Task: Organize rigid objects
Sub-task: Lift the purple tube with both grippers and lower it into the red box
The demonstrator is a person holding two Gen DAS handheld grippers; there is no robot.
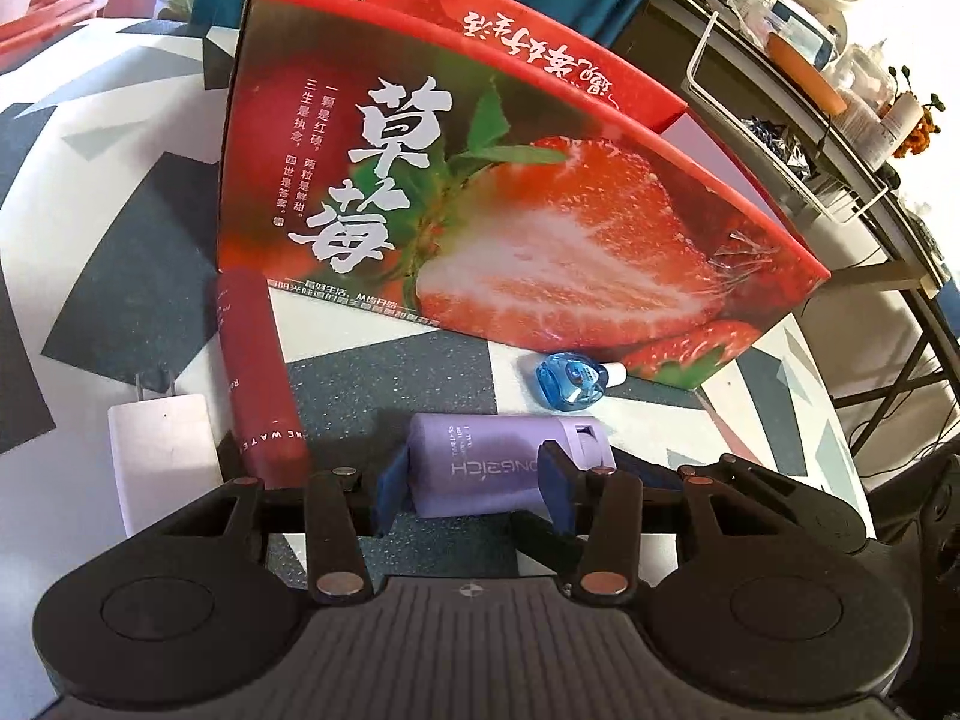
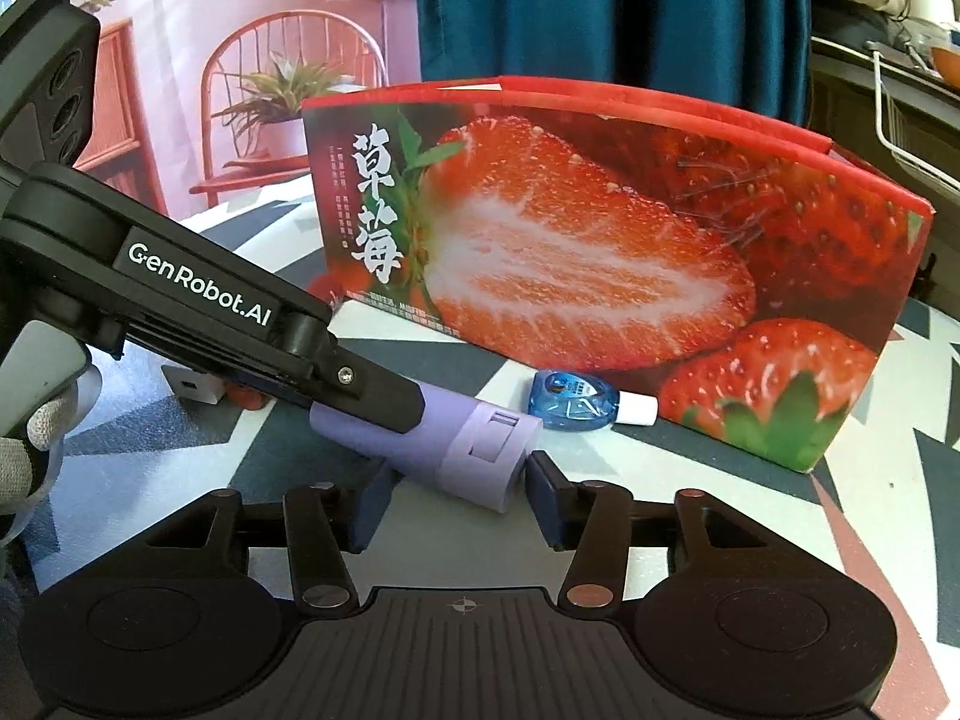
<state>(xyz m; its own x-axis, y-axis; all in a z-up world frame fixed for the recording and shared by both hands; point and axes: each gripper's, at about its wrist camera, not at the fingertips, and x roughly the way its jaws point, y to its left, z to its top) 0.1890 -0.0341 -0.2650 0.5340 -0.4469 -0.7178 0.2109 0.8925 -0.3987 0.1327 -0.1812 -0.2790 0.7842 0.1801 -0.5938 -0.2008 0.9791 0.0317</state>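
A lilac bottle [image 1: 492,462] lies on its side on the patterned table. My left gripper [image 1: 474,483] is shut on the lilac bottle across its body; it also shows in the right wrist view [image 2: 354,387], clamped on the same bottle [image 2: 474,450]. My right gripper [image 2: 459,504] is open, its pads either side of the bottle's cap end without touching. A dark red tube [image 1: 261,378] and a white charger plug [image 1: 159,450] lie to the left. A small blue bottle [image 1: 567,381] lies against the strawberry box [image 1: 480,192], also seen from the right wrist view [image 2: 576,399].
The big strawberry box [image 2: 600,252] stands close behind the objects. A black shelf with a wire rack [image 1: 798,138] and clutter is at the right. A teal curtain [image 2: 600,12] hangs behind. My gloved hand [image 2: 24,456] shows at the left edge.
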